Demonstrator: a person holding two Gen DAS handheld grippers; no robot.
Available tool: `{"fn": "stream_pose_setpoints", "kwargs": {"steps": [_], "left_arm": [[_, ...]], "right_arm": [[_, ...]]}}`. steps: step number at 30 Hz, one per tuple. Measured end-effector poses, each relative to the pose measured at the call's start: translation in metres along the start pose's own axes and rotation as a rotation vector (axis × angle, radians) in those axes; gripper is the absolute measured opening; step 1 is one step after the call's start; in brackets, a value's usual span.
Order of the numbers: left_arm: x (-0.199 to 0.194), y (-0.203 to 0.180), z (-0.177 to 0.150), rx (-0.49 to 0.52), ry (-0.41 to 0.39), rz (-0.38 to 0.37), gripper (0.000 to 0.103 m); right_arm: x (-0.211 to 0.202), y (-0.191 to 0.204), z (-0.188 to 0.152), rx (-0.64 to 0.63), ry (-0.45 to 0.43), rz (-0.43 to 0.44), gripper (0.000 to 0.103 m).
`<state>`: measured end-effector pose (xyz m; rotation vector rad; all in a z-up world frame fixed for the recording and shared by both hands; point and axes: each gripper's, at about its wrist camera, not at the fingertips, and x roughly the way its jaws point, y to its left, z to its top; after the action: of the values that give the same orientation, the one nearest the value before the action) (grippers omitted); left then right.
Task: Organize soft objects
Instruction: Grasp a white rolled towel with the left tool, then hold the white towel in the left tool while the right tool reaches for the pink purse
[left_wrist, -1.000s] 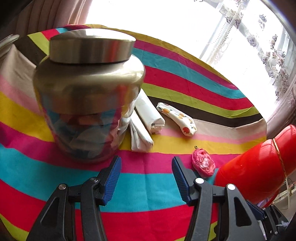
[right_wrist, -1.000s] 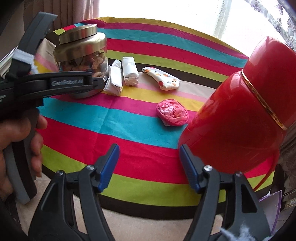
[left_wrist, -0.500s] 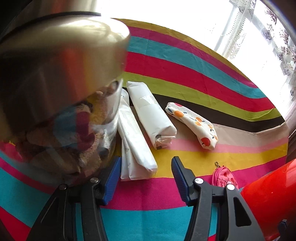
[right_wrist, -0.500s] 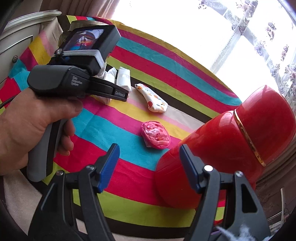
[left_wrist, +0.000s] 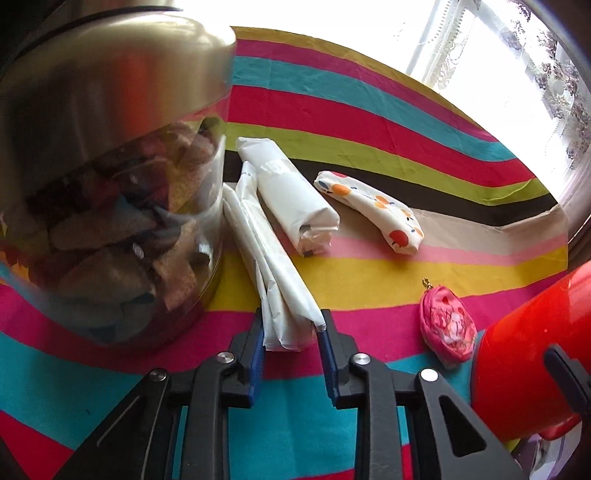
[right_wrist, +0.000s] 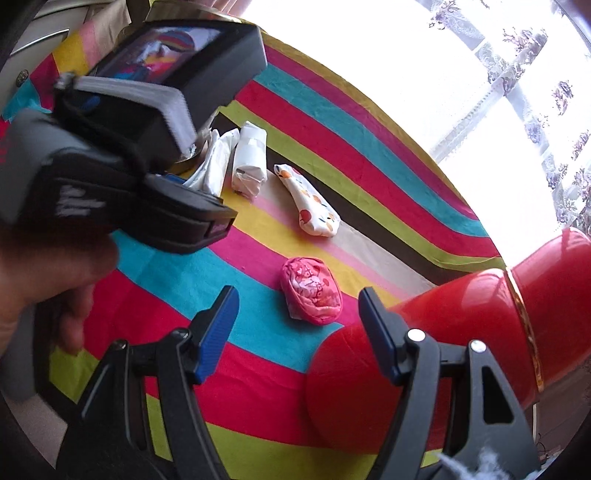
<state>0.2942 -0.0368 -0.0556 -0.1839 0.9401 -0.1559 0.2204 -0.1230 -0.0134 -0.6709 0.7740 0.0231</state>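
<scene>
A: Start at the left claw (left_wrist: 291, 328). How do its jaws stand?

B: They are closing, with the near end of the long folded white plastic bag (left_wrist: 266, 258) between the blue pads. The pads look to be touching the bag's two edges, so it is pinched there.

A: Where does that bag lie?

B: It runs from the claw toward 11 o'clock, lying flat on the bright striped tablecloth (left_wrist: 369, 110), its far half pressed against the clear glass jar with a brushed metal lid (left_wrist: 103, 177). The jar fills the 9 to 11 o'clock part of the left wrist view and is packed with soft coloured pieces.

A: What sits beyond it?

B: Just beside the bag, at 12 o'clock, is a rolled white plastic bundle (left_wrist: 295, 199). At 1 o'clock, apart from the roll, lies a white cloth pouch printed with orange fruit (left_wrist: 373, 210). At 3 o'clock a small pink satin coin purse (left_wrist: 447, 328) rests near a glossy red thermos with a gold band (left_wrist: 535, 350).

A: And the right claw (right_wrist: 299, 325)?

B: Spread wide, nothing between the pads. The pink purse shows in the gap, lying on the cloth ahead of the fingertips. The red thermos sits just behind the right-hand finger, from 3 to 5 o'clock.

A: Anything else in that view?

B: A person's hand (right_wrist: 44, 288) at 9 o'clock grips the handle of the left tool.
</scene>
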Motion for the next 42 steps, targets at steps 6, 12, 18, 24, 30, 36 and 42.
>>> {"fn": "stream_pose_setpoints", "kwargs": {"steps": [6, 12, 18, 24, 30, 36, 42], "left_arm": [[-0.025, 0.022, -0.022, -0.045, 0.069, -0.052, 0.025], [-0.054, 0.037, -0.044, -0.103, 0.079, -0.095, 0.025], [-0.087, 0.047, -0.053, -0.127, 0.008, -0.081, 0.025], [-0.116, 0.062, -0.064, -0.16, -0.054, -0.064, 0.025], [-0.14, 0.078, -0.072, -0.179, -0.084, -0.051, 0.025], [-0.142, 0.073, -0.074, -0.176, -0.092, -0.048, 0.025], [-0.156, 0.071, -0.088, -0.17, -0.091, -0.067, 0.024]], "right_arm": [[0.037, 0.004, 0.018, -0.004, 0.092, -0.005, 0.07], [0.08, 0.0, 0.032, 0.046, 0.231, -0.047, 0.07], [0.11, -0.013, 0.038, 0.129, 0.334, -0.035, 0.07], [0.13, -0.038, 0.046, 0.294, 0.407, 0.056, 0.063], [0.132, -0.05, 0.041, 0.429, 0.413, 0.197, 0.036], [0.102, -0.041, 0.038, 0.432, 0.364, 0.332, 0.007], [0.066, -0.02, 0.021, 0.41, 0.335, 0.49, 0.005]]}}
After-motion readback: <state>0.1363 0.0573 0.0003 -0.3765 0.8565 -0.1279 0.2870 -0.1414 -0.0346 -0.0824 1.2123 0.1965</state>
